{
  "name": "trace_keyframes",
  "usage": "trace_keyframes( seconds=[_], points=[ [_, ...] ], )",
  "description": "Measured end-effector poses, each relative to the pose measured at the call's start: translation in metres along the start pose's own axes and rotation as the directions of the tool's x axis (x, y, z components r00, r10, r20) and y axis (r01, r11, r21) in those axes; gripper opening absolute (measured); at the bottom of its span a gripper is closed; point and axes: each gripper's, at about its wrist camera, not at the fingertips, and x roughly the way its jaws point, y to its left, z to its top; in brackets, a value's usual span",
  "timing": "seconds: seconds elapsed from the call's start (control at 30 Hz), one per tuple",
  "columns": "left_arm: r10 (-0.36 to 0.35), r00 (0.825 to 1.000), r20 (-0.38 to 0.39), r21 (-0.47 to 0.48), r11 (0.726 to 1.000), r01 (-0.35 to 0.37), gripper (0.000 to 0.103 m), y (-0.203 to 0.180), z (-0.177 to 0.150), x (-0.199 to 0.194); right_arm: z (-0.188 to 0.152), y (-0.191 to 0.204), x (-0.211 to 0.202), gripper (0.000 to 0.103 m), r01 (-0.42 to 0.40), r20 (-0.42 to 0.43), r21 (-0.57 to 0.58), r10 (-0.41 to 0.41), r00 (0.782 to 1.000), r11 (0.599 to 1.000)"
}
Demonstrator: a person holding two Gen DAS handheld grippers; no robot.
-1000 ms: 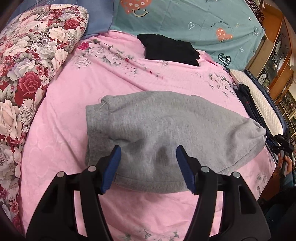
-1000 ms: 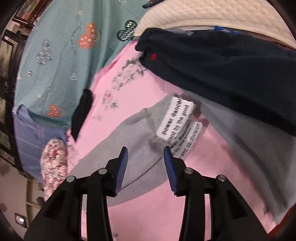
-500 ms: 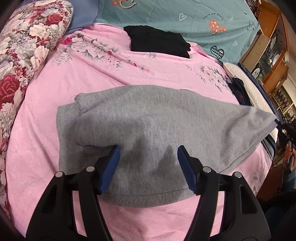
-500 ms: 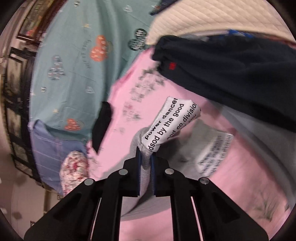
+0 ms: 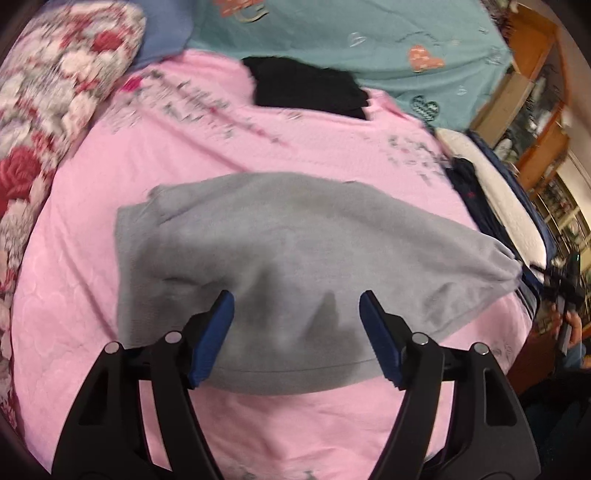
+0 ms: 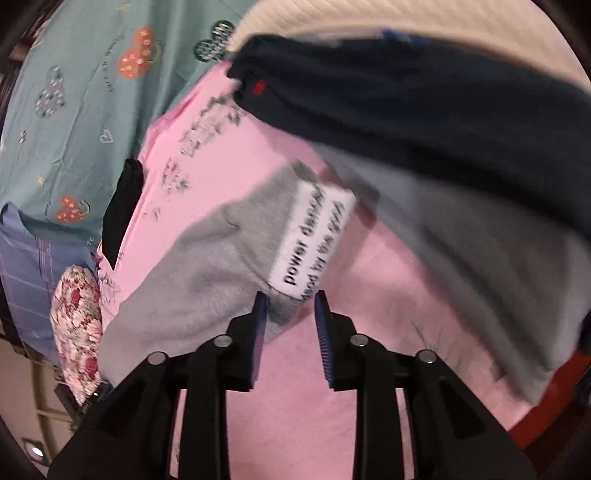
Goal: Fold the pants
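The grey pants (image 5: pixel 280 258) lie folded on the pink bedsheet (image 5: pixel 129 158). My left gripper (image 5: pixel 297 325) is open and hovers over their near edge, holding nothing. In the right wrist view the pants' end (image 6: pixel 207 266) with a white printed label (image 6: pixel 314 240) lies just ahead of my right gripper (image 6: pixel 290 310). Its jaws stand apart with the label's corner and some grey cloth just past the fingertips. The right gripper holds nothing.
A folded black garment (image 5: pixel 310 86) lies at the far side of the bed. A floral pillow (image 5: pixel 51 96) is at the left. A dark navy garment (image 6: pixel 424 110) and a white quilted cushion (image 6: pixel 388 22) lie at the right. A teal blanket (image 5: pixel 369 33) is behind.
My right gripper was shut on the pants' labelled end half a second ago; now it is open and the end has dropped back on the sheet. The left gripper stayed open and pulled back a little.
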Motion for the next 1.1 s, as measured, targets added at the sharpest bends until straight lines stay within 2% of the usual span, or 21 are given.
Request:
trace_keyframes(
  seconds=[0.03,0.1,0.13,0.17,0.23,0.3,0.37,0.4,0.43,0.5,0.57,0.6,0.63,0.67,0.7,0.77,0.83,0.9,0.97,1.03,1.1],
  points=[
    [-0.014,1.0,0.009,0.031,0.999,0.013,0.077,-0.01,-0.001,0.0,0.003,0.009,-0.01,0.05,0.013,0.034,-0.035,-0.012,0.999,0.999],
    [-0.019,1.0,-0.001,0.094,0.995,0.019,0.078,-0.027,-0.004,0.007,0.007,0.032,-0.028,0.056,-0.001,0.118,-0.128,0.016,0.993,0.992],
    [-0.008,1.0,-0.017,0.116,0.993,0.009,0.078,-0.031,-0.007,0.013,0.009,0.042,-0.03,0.058,-0.058,0.126,-0.166,0.079,0.989,0.984],
    [0.008,0.999,-0.036,0.13,0.992,-0.004,0.078,-0.033,-0.011,0.019,0.009,0.049,-0.025,0.059,-0.124,0.1,-0.176,0.143,0.985,0.976],
    [0.043,0.995,-0.088,0.124,0.992,-0.032,0.078,-0.026,-0.018,0.032,0.01,0.048,-0.001,0.059,-0.226,0.01,-0.123,0.229,0.973,0.966],
    [0.077,0.989,-0.123,0.103,0.993,-0.064,0.077,-0.013,-0.027,0.04,0.009,0.037,0.026,0.059,-0.202,-0.046,-0.074,0.199,0.979,0.977],
    [0.072,0.992,-0.109,0.102,0.993,-0.061,0.077,-0.007,-0.032,0.035,0.014,0.013,0.045,0.053,-0.079,-0.055,-0.034,0.077,0.996,0.996],
    [0.067,0.992,-0.103,0.099,0.993,-0.056,0.077,-0.006,-0.033,0.031,0.018,0.002,0.046,0.029,-0.069,-0.052,0.006,0.069,0.996,0.998],
    [0.06,0.993,-0.101,0.093,0.994,-0.051,0.077,-0.005,-0.032,0.027,0.02,-0.003,0.046,0.019,-0.062,-0.066,0.037,0.064,0.996,0.997],
    [0.041,0.995,-0.087,0.085,0.996,-0.034,0.077,-0.006,-0.029,0.019,0.026,0.004,0.038,0.021,-0.047,-0.087,0.031,0.049,0.995,0.998],
    [0.021,0.998,-0.056,0.085,0.996,-0.016,0.078,-0.01,-0.026,0.012,0.032,0.032,0.031,0.035,-0.024,-0.074,-0.082,0.018,0.997,0.996],
    [0.02,0.999,-0.041,0.086,0.996,-0.017,0.078,-0.012,-0.024,0.011,0.036,0.054,0.028,0.049,-0.048,-0.071,-0.161,0.036,0.997,0.986],
    [0.024,0.999,-0.037,0.086,0.996,-0.02,0.078,-0.014,-0.023,0.011,0.04,0.076,0.028,0.062,-0.09,-0.078,-0.225,0.074,0.994,0.97],
    [0.032,0.999,-0.041,0.087,0.996,-0.029,0.078,-0.014,-0.022,0.014,0.043,0.101,0.033,0.064,-0.133,-0.09,-0.287,0.112,0.99,0.949],
    [0.061,0.996,-0.058,0.089,0.995,-0.056,0.078,-0.014,-0.023,0.019,0.045,0.137,0.044,0.065,-0.178,-0.124,-0.381,0.141,0.982,0.907],
    [0.145,0.981,-0.127,0.096,0.986,-0.134,0.078,-0.008,-0.03,0.037,0.041,0.194,0.073,0.066,-0.253,-0.209,-0.503,0.168,0.963,0.826],
    [0.165,0.981,-0.103,0.127,0.98,-0.152,0.078,-0.01,-0.035,0.037,0.03,0.242,0.109,0.066,-0.317,-0.297,-0.572,0.169,0.94,0.756],
    [0.164,0.98,-0.109,0.124,0.981,-0.15,0.078,-0.012,-0.033,0.032,0.012,0.289,0.156,0.066,-0.391,-0.409,-0.633,0.14,0.902,0.669],
    [0.128,0.986,-0.103,0.1,0.988,-0.118,0.078,-0.011,-0.028,0.022,-0.003,0.321,0.197,0.066,-0.419,-0.47,-0.673,0.085,0.879,0.609],
    [0.157,0.985,-0.066,0.096,0.984,-0.15,0.078,-0.009,-0.021,0.01,-0.022,0.346,0.241,0.066,-0.483,-0.565,-0.67,0.034,0.824,0.564],
    [0.163,0.986,-0.026,0.08,0.984,-0.161,0.08,-0.004,-0.011,0.002,-0.03,0.362,0.27,0.066,-0.521,-0.623,-0.66,-0.007,0.782,0.54]
  ],
)
